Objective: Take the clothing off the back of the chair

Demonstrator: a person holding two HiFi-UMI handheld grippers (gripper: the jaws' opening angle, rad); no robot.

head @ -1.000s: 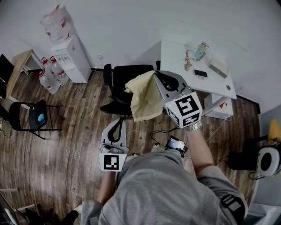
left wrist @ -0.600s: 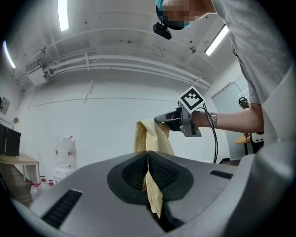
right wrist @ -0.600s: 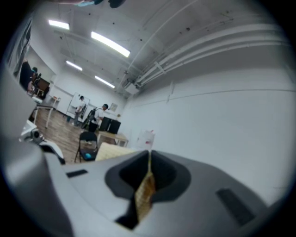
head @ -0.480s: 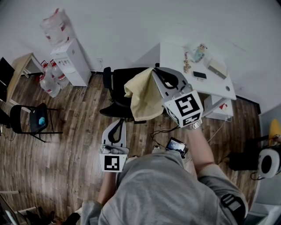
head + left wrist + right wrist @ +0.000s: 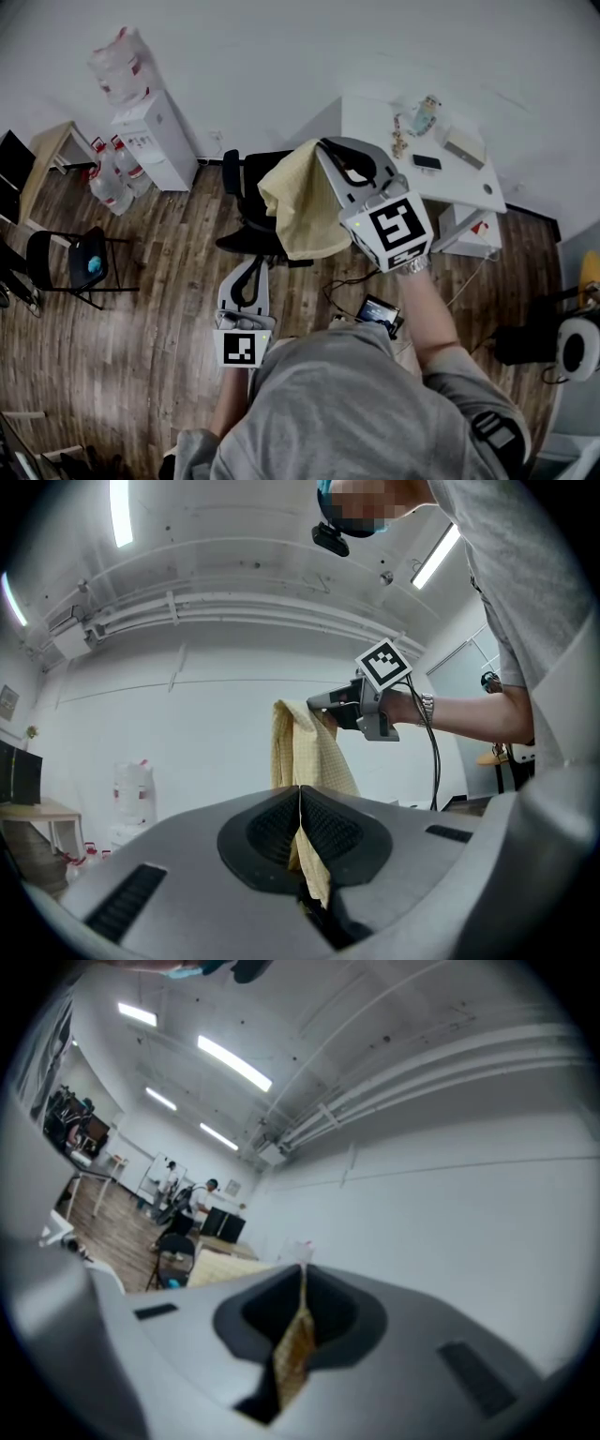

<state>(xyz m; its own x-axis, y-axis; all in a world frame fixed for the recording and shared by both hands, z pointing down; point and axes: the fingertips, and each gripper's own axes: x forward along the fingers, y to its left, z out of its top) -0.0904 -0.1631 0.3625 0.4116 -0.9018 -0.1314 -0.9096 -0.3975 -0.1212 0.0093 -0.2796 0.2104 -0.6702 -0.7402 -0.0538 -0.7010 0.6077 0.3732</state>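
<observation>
Both grippers are closed. The right gripper (image 5: 302,1288) has its fingers (image 5: 330,1309) pinched on a fold of the yellow clothing (image 5: 294,1358). In the right gripper view the fold runs down between the pads and out below them. The left gripper (image 5: 299,810) has its fingers (image 5: 330,832) pressed together along a thin line. Yellow fabric shows through the slot beneath them. In the head view this gripper sits low at centre left, just apart from the garment's lower edge, so it appears to hold nothing.

In the head view the right gripper is raised at the centre of the frame, its marker cube toward the lower right. The clothing hangs from its tips as a loose drape. The drape lies over the black office chair (image 5: 253,183) in the picture. Whether its hem touches the chair cannot be told. In the left gripper view the same garment dangles freely from the right gripper at upper centre.

At upper right stands a white worktop (image 5: 375,112) carrying a phone (image 5: 427,160) and a few small items. A water dispenser (image 5: 152,131) with water bottles (image 5: 108,183) beside it stands at upper left. A folding chair (image 5: 77,265) stands at far left on the wooden floor (image 5: 169,309).
</observation>
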